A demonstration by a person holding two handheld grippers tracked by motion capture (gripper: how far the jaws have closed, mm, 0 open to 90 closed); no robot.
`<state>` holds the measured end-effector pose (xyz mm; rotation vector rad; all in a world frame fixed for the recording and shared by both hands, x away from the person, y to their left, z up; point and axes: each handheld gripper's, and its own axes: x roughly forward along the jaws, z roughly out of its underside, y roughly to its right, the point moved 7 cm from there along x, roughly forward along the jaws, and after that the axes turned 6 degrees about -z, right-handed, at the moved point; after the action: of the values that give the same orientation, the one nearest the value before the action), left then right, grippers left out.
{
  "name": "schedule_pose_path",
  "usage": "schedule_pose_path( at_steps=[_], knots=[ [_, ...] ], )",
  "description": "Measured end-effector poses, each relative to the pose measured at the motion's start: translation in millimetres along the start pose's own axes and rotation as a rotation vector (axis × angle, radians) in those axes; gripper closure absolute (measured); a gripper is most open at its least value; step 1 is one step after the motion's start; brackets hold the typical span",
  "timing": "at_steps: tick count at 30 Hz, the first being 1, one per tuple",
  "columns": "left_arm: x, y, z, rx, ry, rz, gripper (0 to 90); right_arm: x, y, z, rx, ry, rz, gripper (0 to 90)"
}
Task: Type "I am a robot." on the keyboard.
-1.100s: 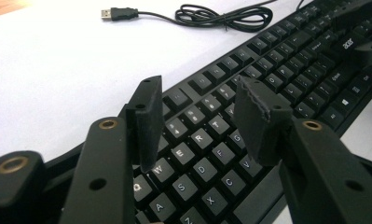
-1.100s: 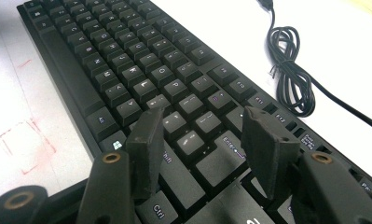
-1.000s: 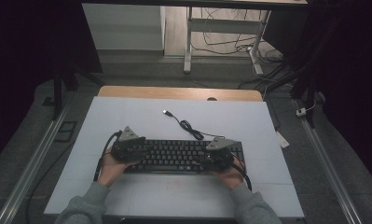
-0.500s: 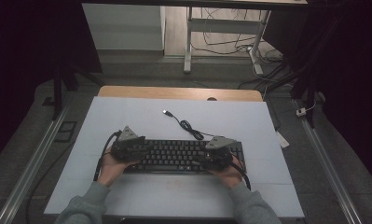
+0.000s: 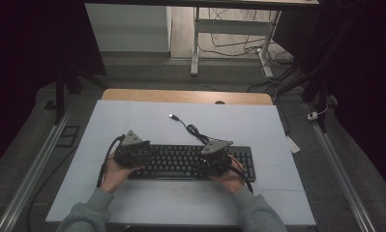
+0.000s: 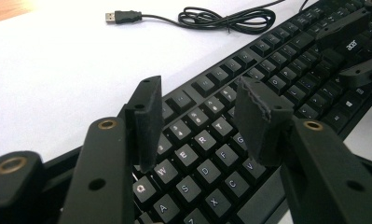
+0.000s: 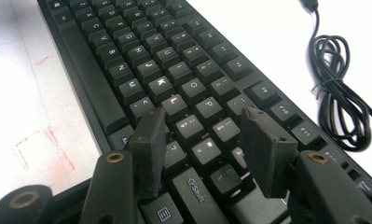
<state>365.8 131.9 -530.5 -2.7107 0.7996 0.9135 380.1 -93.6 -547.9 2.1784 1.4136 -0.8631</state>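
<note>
Both grippers, left gripper (image 5: 141, 153) and right gripper (image 5: 206, 162), hovered jaws wide and empty over the black keyboard (image 5: 190, 162) ends, likely positioned to press keys, cable (image 5: 194, 129) coiled behind.

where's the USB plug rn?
High view: the USB plug lies on the white mat, beyond the keyboard, left of centre, its coiled cable trailing back toward the keyboard.

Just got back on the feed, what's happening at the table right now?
A person holds the left gripper and right gripper over the two ends of a black keyboard lying on the white table. Both sets of jaws stand open above the keys, gripping nothing. The keyboard's USB cable lies coiled and unplugged behind it.
</note>
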Motion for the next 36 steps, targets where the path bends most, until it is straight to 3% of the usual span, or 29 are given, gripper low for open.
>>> schedule_pose_path(
  at_steps=[3,12,19,29,36],
  knots=[
    [0.5,0.4,0.2,0.001,-0.002,0.000,51.4,2.2,-0.1,-1.3,-0.001,-0.007,0.003,54.5],
    [1.0,0.5,0.7,0.001,-0.007,0.001,51.0,6.5,0.6,1.6,-0.007,-0.050,-0.024,88.9],
    [1.3,0.5,1.0,-0.001,-0.009,0.002,50.9,11.9,-6.6,2.2,-0.009,-0.066,-0.069,90.0],
    [1.5,0.9,1.1,0.000,-0.010,0.003,50.8,19.0,-16.1,-3.7,-0.040,-0.062,-0.094,90.0],
    [1.6,1.1,1.3,0.001,-0.012,0.003,50.8,24.1,-15.7,-2.1,-0.020,-0.062,-0.104,90.0]
  ],
)
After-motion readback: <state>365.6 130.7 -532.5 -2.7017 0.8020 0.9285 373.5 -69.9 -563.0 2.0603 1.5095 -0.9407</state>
